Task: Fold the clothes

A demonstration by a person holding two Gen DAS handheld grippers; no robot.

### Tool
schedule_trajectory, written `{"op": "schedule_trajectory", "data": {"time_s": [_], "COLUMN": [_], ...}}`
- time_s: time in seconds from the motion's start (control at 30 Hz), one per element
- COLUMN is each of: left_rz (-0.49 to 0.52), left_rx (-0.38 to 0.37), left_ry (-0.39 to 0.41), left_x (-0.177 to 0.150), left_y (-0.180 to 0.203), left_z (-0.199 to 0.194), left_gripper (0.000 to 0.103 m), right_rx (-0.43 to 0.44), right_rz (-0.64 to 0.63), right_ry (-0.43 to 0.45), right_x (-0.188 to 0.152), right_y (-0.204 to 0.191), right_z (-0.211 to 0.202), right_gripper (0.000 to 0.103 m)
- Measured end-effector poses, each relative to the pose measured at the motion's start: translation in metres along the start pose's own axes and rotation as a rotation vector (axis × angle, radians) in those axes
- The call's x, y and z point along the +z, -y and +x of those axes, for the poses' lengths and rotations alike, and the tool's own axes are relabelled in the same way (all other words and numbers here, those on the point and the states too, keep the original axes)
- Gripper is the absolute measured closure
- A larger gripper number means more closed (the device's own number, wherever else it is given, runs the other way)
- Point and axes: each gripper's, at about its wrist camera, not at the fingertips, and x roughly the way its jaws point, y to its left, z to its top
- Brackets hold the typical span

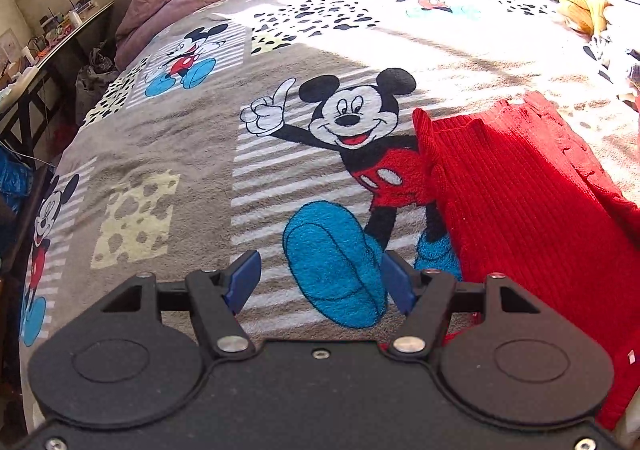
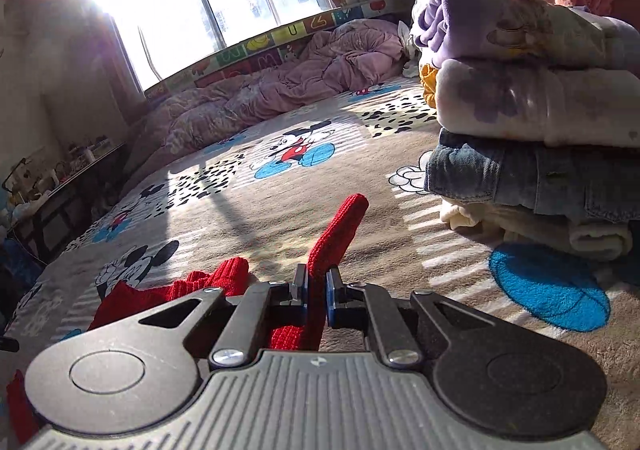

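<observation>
On a bed covered by a cartoon-mouse blanket [image 1: 192,137], a red knit garment [image 1: 520,201] lies spread at the right. Left gripper [image 1: 320,282] hovers above the blanket, jaws apart and empty. Right gripper [image 2: 318,290] has its jaws clamped on a fold of the red garment, near a stack of folded clothes [image 2: 540,129].
</observation>
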Motion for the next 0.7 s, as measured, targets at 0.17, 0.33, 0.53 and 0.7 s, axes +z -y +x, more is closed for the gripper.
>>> {"op": "schedule_trajectory", "data": {"time_s": [0.17,0.33,0.53,0.7], "left_rz": [0.003,0.007,0.018,0.024], "left_rx": [-0.007,-0.010,-0.013,-0.009], "left_ry": [0.005,0.010,0.015,0.018], "left_x": [0.005,0.008,0.008,0.006], "left_y": [0.009,0.016,0.020,0.018], "left_z": [0.000,-0.002,-0.006,-0.010], "left_gripper": [0.037,0.037,0.037,0.037], "right_rx": [-0.086,-0.166,-0.234,-0.319], "right_rz": [0.055,0.113,0.153,0.168], "right_ry": [0.068,0.119,0.082,-0.009], "right_x": [-0.005,-0.018,-0.043,-0.052], "right_y": [0.042,0.078,0.104,0.114], "right_z": [-0.033,-0.063,-0.068,-0.054], "right_gripper": [0.093,0.093,0.093,0.089]}}
